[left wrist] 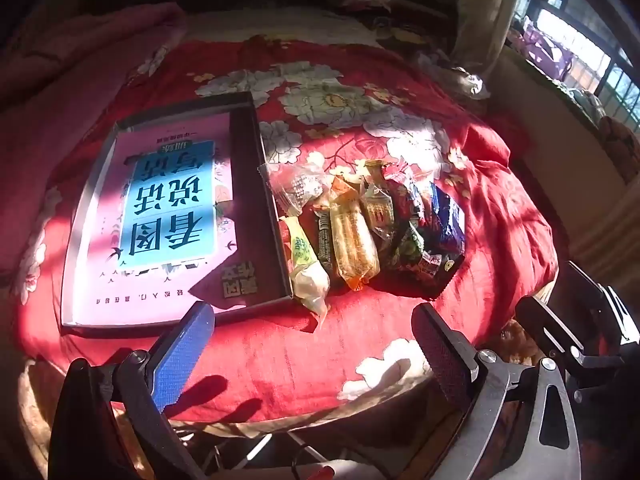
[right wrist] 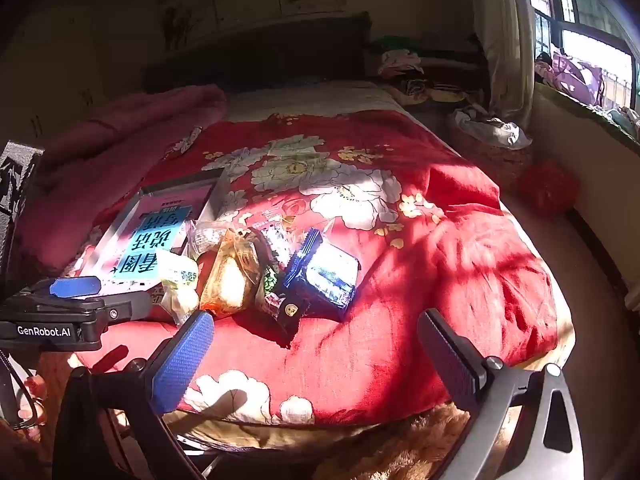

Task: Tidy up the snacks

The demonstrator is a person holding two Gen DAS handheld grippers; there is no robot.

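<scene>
- A red quilt (left wrist: pixel 360 344) with large white and grey flowers covers the bed; its cloth is soft and creased, with sun patches and shadow streaks across it.
- A shallow, dark, rectangular tray (left wrist: pixel 262 200) lies on the quilt in the left half of the left wrist view. Inside it lies a flat pink book (left wrist: pixel 168 220) with a smooth, glossy cover and a light blue panel of large characters.
- The snacks (left wrist: pixel 368 224) lie in a loose pile just right of the tray, near the centre of that view, the leftmost touching its wall.
- They are crinkly plastic packets: a clear one at the upper left, a pale packet with green print (left wrist: pixel 306 268), an orange-trimmed see-through packet with a long pale pastry (left wrist: pixel 354 240), and a shiny dark blue packet (left wrist: pixel 448 220) at the right.
- The left gripper (left wrist: pixel 316 340) stands spread wide and empty at the bottom of its view; one textured pad is blue, the other dark. The pile lies above the gap, well apart from the fingertips.
- The right gripper (right wrist: pixel 316 344) is likewise spread and grasps nothing; in its view the snacks (right wrist: pixel 276 268) lie above its blue finger, left of centre.
- A folded pink blanket (right wrist: pixel 132 128) lies at the upper left.
</scene>
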